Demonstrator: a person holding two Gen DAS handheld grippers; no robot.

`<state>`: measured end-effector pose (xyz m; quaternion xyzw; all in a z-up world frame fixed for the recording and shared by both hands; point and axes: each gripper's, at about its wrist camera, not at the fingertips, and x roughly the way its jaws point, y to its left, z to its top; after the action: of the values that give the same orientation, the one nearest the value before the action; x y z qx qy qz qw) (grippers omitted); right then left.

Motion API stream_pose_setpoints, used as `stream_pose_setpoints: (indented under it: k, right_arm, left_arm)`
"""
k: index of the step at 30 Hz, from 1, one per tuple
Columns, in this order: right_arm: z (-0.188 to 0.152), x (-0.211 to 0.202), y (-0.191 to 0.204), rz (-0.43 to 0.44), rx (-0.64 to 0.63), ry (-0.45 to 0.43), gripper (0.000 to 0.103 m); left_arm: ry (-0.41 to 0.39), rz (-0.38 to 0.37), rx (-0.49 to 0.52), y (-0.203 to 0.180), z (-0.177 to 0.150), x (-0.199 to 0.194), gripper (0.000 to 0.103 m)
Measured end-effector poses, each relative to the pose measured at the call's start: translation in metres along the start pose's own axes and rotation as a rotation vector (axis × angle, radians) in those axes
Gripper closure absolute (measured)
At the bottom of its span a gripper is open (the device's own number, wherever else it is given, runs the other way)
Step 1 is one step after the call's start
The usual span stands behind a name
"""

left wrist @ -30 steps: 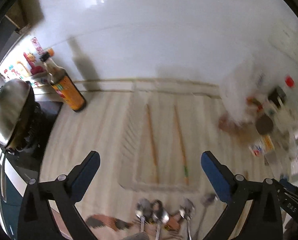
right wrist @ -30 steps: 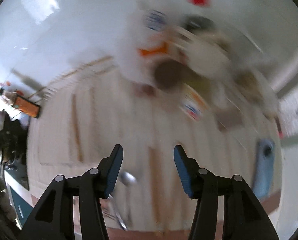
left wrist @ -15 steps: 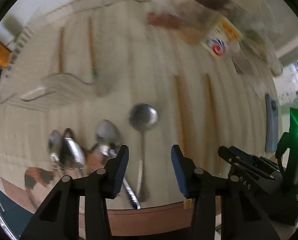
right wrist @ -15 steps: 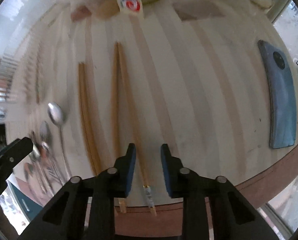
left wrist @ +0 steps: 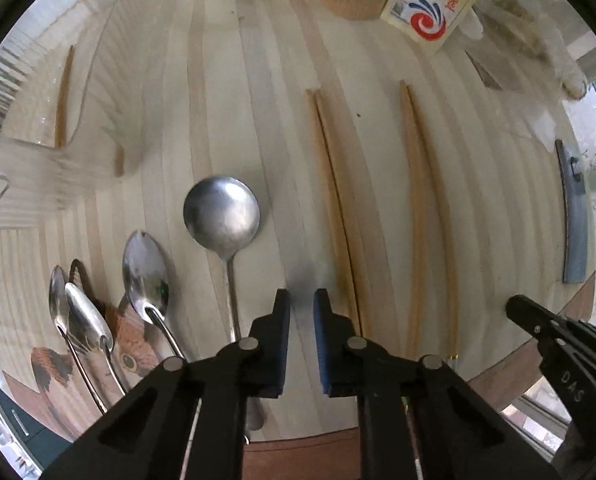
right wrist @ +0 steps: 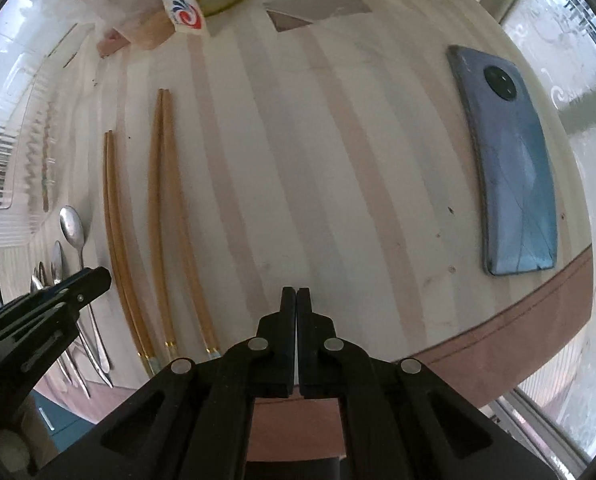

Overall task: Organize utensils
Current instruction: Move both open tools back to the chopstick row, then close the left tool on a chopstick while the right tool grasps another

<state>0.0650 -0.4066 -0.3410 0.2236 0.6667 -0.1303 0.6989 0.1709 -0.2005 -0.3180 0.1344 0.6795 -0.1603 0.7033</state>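
On the pale wooden table lie several metal spoons; the round-bowled spoon (left wrist: 221, 216) is nearest my left gripper (left wrist: 301, 300), with an oval spoon (left wrist: 145, 276) and two more (left wrist: 85, 320) to its left. Two pairs of wooden chopsticks (left wrist: 334, 216) (left wrist: 418, 216) lie to the right; they also show in the right wrist view (right wrist: 115, 232) (right wrist: 161, 208). My left gripper is almost shut and empty, between the round spoon's handle and the chopsticks. My right gripper (right wrist: 296, 296) is shut and empty, over bare table right of the chopsticks.
A clear ribbed tray (left wrist: 37, 160) holding chopsticks sits at the left. A blue phone (right wrist: 510, 172) lies near the right edge. A yellow packet (left wrist: 430, 0) and other clutter stand at the back. The table's front edge (right wrist: 498, 336) is close below both grippers.
Both grippers have tilted down from the wall toward the table and closed from wide open. The left one has come close to the round spoon, the right one has shut fully.
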Motion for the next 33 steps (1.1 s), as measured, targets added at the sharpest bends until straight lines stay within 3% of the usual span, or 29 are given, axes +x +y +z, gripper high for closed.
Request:
stream_pose_setpoints:
  k: [4, 9, 19, 25, 30, 33]
  right_arm:
    - [-0.005, -0.001, -0.005, 0.022, 0.018, 0.001, 0.103]
    - [-0.005, -0.008, 0.003, 0.034, 0.017, -0.013, 0.103]
    - [-0.001, -0.007, 0.013, 0.023, 0.019, 0.004, 0.102]
    - [0.001, -0.004, 0.021, 0.028, 0.027, 0.008, 0.102]
    - [0.000, -0.010, 0.018, 0.026, 0.020, -0.002, 0.102]
    - [0.000, -0.011, 0.023, 0.024, 0.015, -0.005, 0.102]
  left_arm:
    - [0.003, -0.019, -0.014, 0.001, -0.003, 0.000, 0.094]
    - [0.049, -0.201, -0.111, 0.022, -0.003, 0.006, 0.094]
    - [0.019, -0.097, 0.014, 0.001, -0.012, 0.006, 0.093]
    - [-0.026, 0.024, 0.116, -0.052, -0.012, 0.000, 0.095]
    - [-0.033, 0.037, 0.135, -0.051, -0.024, -0.003, 0.097]
    - [-0.009, 0.026, 0.086, -0.036, -0.032, -0.004, 0.097]
